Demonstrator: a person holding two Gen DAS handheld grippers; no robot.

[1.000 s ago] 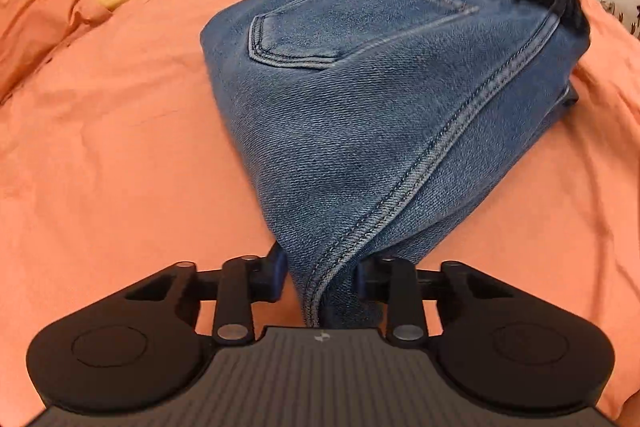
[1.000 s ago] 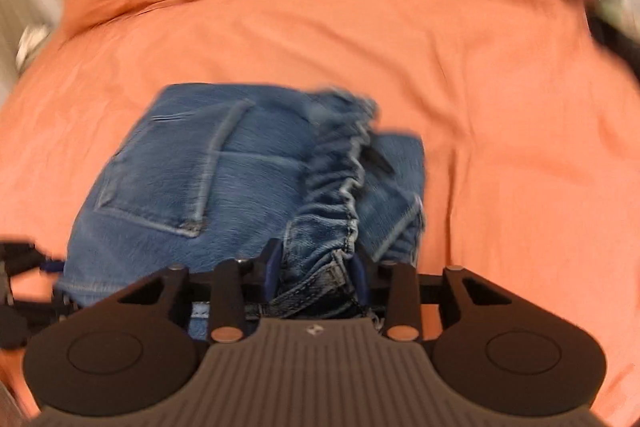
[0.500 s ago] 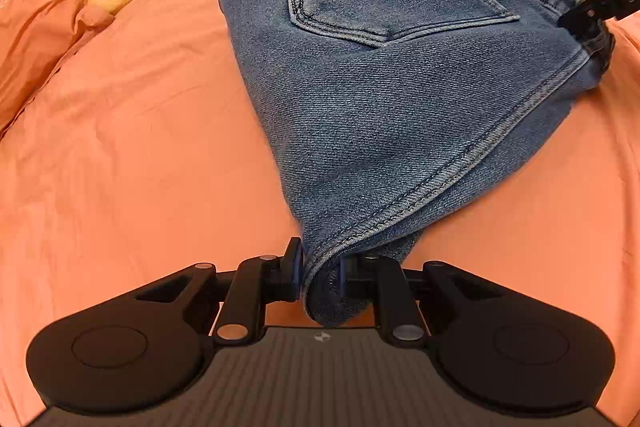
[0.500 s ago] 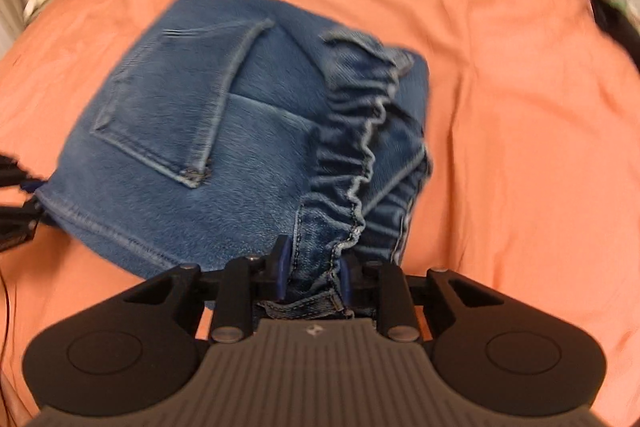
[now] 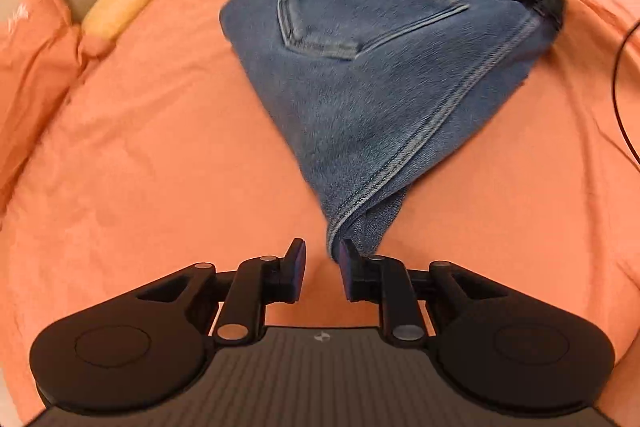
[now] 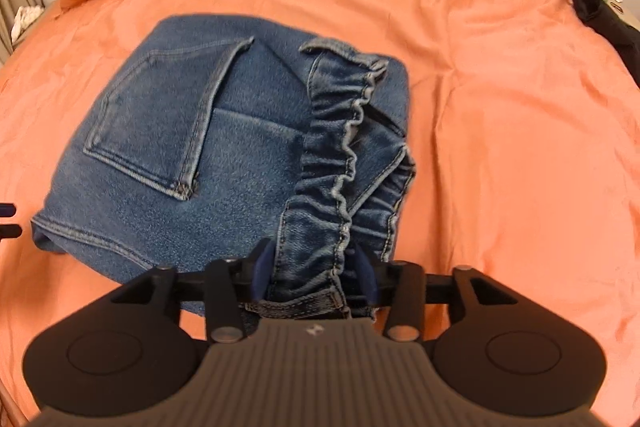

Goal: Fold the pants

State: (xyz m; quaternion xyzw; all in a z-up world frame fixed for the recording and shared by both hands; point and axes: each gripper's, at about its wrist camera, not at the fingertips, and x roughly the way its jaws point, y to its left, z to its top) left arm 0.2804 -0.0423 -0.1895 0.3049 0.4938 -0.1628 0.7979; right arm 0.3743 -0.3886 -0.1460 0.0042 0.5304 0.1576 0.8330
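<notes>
Denim pants (image 5: 372, 67) folded, mid-bed (image 5: 140, 147) (pocket up) | left tongs (image 5: 322, 275) just opening, jaws apart, corner beside one pad | right tongs (image 6: 316, 275) just widening, waistband between, grip unclear

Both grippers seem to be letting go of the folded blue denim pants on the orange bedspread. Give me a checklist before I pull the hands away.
1. Left gripper free of cloth: not ok. Its jaws have just been opening, yet the folded corner touches the right-hand finger.
2. Right gripper free: not ok. Its jaws have just been opening, with the gathered elastic waistband between them.
3. Folded blue denim pants lying on the orange bedspread: ok.
4. Fold tidy: not ok, waistband bunched.
5. Layers underneath aligned: cannot tell.
</notes>
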